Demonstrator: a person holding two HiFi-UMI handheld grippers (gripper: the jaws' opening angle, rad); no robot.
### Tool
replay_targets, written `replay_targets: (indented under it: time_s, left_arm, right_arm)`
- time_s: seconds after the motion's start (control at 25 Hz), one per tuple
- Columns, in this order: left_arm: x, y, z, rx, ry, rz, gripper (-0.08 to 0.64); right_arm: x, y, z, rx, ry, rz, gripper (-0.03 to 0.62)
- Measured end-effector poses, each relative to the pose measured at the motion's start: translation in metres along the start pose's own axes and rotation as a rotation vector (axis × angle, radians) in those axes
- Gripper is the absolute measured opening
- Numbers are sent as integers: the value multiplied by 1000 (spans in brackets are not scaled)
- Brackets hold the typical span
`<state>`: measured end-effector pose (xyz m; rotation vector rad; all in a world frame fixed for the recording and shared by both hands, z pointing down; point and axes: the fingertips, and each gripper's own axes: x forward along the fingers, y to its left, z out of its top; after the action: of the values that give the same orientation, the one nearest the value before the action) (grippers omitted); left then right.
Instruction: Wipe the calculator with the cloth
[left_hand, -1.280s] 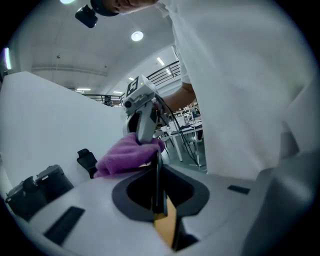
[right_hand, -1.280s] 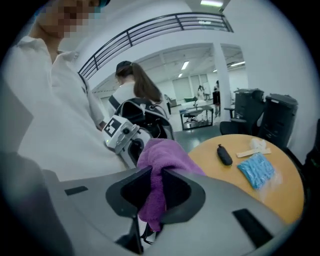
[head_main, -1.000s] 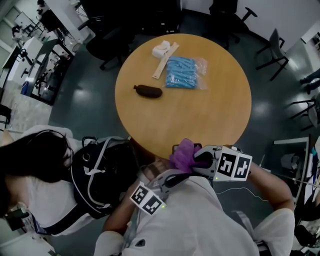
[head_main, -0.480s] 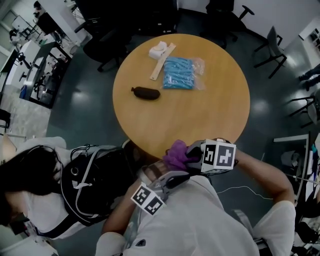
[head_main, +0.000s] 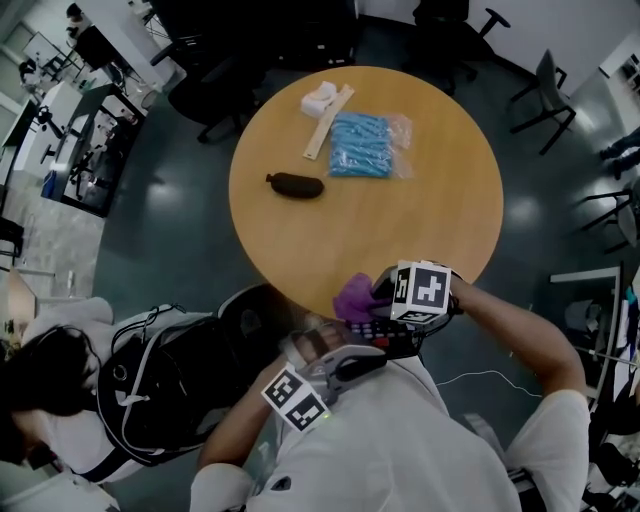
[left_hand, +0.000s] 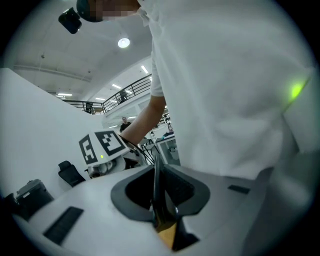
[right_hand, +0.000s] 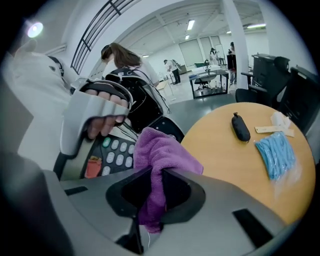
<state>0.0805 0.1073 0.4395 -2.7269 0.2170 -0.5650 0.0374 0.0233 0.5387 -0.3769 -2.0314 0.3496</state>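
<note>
The calculator (head_main: 387, 336) is dark with pale keys and sits just off the table's near edge. My left gripper (head_main: 362, 359) is shut on its edge. In the left gripper view it shows as a thin dark plate (left_hand: 156, 176) edge-on between the jaws (left_hand: 159, 200). My right gripper (head_main: 385, 296) is shut on a purple cloth (head_main: 352, 298). In the right gripper view the cloth (right_hand: 160, 150) hangs out of the jaws (right_hand: 152, 181), bunched directly over the calculator's keys (right_hand: 112, 152). Whether cloth and keys touch is hidden.
On the round wooden table (head_main: 400, 220) lie a black pouch (head_main: 297, 185), a bag of blue items (head_main: 365, 145), a wooden stick (head_main: 325, 125) and a white object (head_main: 320, 98). Another person with a black backpack (head_main: 170, 385) is close at the left. Office chairs ring the table.
My right gripper has come down and back toward me with the cloth, ending over the calculator, which now shows below its marker cube. The left gripper has barely moved.
</note>
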Motion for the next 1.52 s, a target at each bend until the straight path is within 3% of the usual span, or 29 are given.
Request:
replay_targets:
  time_s: [0.2, 0.32, 0.44, 0.6, 0.72, 0.84, 1.24, 1.4, 1.52]
  left_arm:
    - [-8, 3, 0, -25, -18, -1, 57]
    - [-13, 5, -6, -24, -4, -2, 57]
    - [-15, 7, -20, 4, 36, 2, 49]
    - [-21, 17, -36, 4, 42, -12, 49]
    - [-23, 23, -43, 45, 55, -31, 48]
    - [-26, 27, -38, 60, 31, -39, 49]
    - [-35, 26, -31, 25, -25, -40, 50]
    - [-35, 24, -40, 18, -10, -35, 48]
    - [-33, 27, -56, -24, 3, -27, 48]
  right_arm:
    - [15, -20, -9, 62, 1, -5, 60]
    - [16, -42, -12, 94, -15, -55, 60]
    - [-7, -57, 3, 103, -95, -122, 60]
    - [-49, -11, 52, -34, -170, -109, 60]
    - [-49, 22, 74, -124, -134, -65, 60]
    - [-33, 19, 77, -161, -81, -77, 60]
    - [6, -59, 40, 64, -42, -124, 60]
    - [13, -92, 15, 127, -38, -201, 60]
    - [5, -118, 1, 179, -97, -302, 60]
